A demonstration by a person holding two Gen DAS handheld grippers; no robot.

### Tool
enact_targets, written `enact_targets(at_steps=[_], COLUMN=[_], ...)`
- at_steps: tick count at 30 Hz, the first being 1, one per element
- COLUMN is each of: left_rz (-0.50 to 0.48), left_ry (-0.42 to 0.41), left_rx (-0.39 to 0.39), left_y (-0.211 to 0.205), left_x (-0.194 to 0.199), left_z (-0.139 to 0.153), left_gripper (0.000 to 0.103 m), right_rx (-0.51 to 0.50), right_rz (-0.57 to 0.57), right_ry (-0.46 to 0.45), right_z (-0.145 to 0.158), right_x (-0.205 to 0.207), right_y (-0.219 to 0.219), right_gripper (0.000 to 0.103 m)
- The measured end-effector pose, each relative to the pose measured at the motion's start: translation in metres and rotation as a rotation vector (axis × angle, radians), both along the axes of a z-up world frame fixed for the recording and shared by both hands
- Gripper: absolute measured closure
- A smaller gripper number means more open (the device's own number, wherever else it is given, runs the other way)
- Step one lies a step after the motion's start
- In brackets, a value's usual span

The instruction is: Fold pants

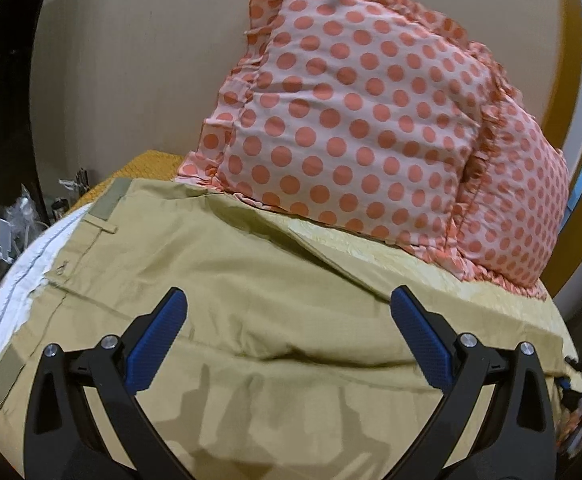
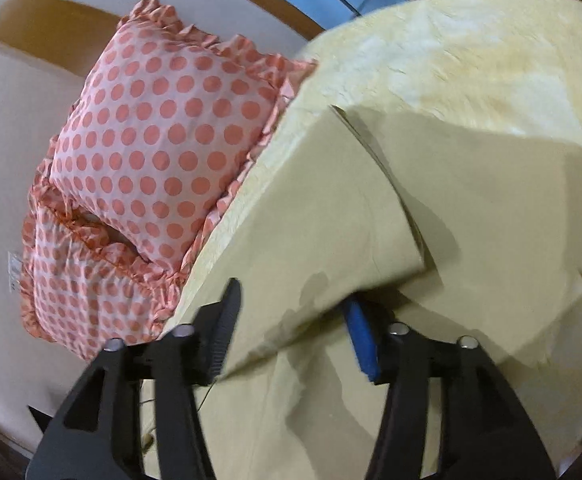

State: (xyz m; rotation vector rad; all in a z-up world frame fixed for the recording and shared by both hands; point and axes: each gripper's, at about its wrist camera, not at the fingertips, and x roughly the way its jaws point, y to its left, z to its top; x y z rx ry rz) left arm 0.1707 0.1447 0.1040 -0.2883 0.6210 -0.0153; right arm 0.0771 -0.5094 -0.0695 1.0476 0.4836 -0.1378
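From the left wrist we see the waist end of the khaki pants [image 1: 231, 280]: a waistband [image 1: 109, 200] with a belt loop and white lining turned out along the left edge, all spread on a pale yellow bedspread [image 1: 431, 276] that covers the bed. The left gripper [image 1: 289, 312] hangs over this cloth with its blue-padded fingers [image 1: 159, 344] set wide apart and nothing between them. Only this view takes in the dim shelf of clutter [image 1: 19, 220] at far left, too dark and small for us to name its contents. The right wrist view gives us what the left cannot: the leg end of the pants [image 2: 331, 208], where a fold of cloth lies raised across the right gripper [image 2: 291, 320], draped over its blue pad [image 2: 361, 340] and passing between the two fingers, which stand apart. We cannot tell whether that gripper has any real hold on the fabric or the cloth merely rests on it, since the cloth hides the tip of the padded finger. Both views share the two polka-dot pillows [image 1: 351, 120] [image 2: 151, 140], pink with coral spots and ruffled edges, lying just beyond the pants. A small white tag [image 2: 14, 272] near the lower pillow in the right view is too blurred to read, and we find no legible writing elsewhere
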Motion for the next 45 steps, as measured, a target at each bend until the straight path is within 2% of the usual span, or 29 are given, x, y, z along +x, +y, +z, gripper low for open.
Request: enact_targets(at_steps=[1,3,6,10,12,14,15,16,17,18,20,23,24,26,28,31,35,39,41,42,43,44,45], left_rz=[0.004,0.008,0.044,0.079,0.108,0.146,0.162,0.186,0.186,0.181,0.168,0.123,0.103,0.086,0.084,0.104,0.134,0.14,0.143,0.143,0.142,0.143,0.148], left_ry=[0.014,0.037,0.141,0.276,0.306,0.356,0.389,0.379,0.367,0.365,0.303,0.178,0.124,0.078,0.068,0.12,0.167,0.16,0.142,0.126,0.12,0.116,0.112], left_rx=[-0.018,-0.037,-0.094,-0.167,-0.185,-0.161,-0.144,-0.109,-0.1,-0.134,-0.167,-0.165,-0.166,-0.171,-0.166,-0.186,-0.21,-0.157,-0.13,-0.124,-0.124,-0.125,-0.125], left_y=[0.002,0.005,0.012,0.017,0.019,0.021,0.023,0.024,0.028,0.033,0.038,0.038,0.038,0.037,0.034,0.033,0.033,0.026,0.023,0.022,0.022,0.021,0.021], left_x=[0.014,0.033,0.078,0.126,0.142,0.161,0.168,0.169,0.169,0.163,0.138,0.073,0.034,-0.018,-0.08,-0.134,-0.168,-0.18,-0.187,-0.191,-0.193,-0.194,-0.196], left_z=[-0.001,-0.003,-0.018,-0.045,-0.055,-0.068,-0.075,-0.075,-0.074,-0.073,-0.058,-0.023,-0.01,0.001,-0.005,-0.031,-0.059,-0.075,-0.075,-0.074,-0.074,-0.074,-0.074], left_gripper=[0.002,0.002,0.003,0.02,0.023,0.038,0.063,0.092,0.097,0.098,0.1,0.1,0.1,0.1,0.1,0.1,0.1,0.098,0.092,0.09,0.087,0.083,0.072], right_rx=[-0.014,0.015,-0.009,-0.006,-0.015,-0.018,-0.017,-0.017,-0.022,-0.025,-0.038,-0.092,-0.109,-0.127,-0.132,-0.128,-0.116,-0.14,-0.153,-0.164,-0.173,-0.188,-0.196], right_rz=[0.009,-0.001,-0.021,-0.006,-0.003,-0.002,0.0,0.001,0.002,0.004,0.001,-0.03,-0.043,-0.066,-0.082,-0.109,-0.13,-0.138,-0.172,-0.206,-0.235,-0.268,-0.28], right_ry=[0.003,-0.058,-0.154,-0.181,-0.184,-0.185,-0.186,-0.19,-0.197,-0.204,-0.222,-0.242,-0.238,-0.217,-0.19,-0.135,-0.089,-0.049,-0.025,-0.015,-0.014,-0.011,-0.009], right_z=[-0.003,-0.003,0.009,0.014,0.016,0.017,0.018,0.02,0.023,0.025,0.034,0.048,0.051,0.048,0.04,0.023,0.004,-0.006,-0.007,-0.007,-0.008,-0.009,-0.011], right_x=[0.007,0.006,-0.01,-0.01,-0.009,-0.006,-0.004,-0.002,-0.001,-0.001,-0.005,-0.025,-0.033,-0.049,-0.063,-0.078,-0.091,-0.103,-0.112,-0.118,-0.123,-0.128,-0.129], right_y=[-0.003,-0.009,-0.012,-0.012,-0.012,-0.013,-0.014,-0.015,-0.016,-0.017,-0.018,-0.019,-0.019,-0.022,-0.025,-0.031,-0.035,-0.035,-0.036,-0.037,-0.039,-0.04,-0.042], right_gripper=[0.101,0.101,0.101,0.101,0.101,0.101,0.101,0.101,0.101,0.101,0.101,0.101,0.101,0.101,0.101,0.101,0.101,0.101,0.085,0.064,0.049,0.048,0.048])
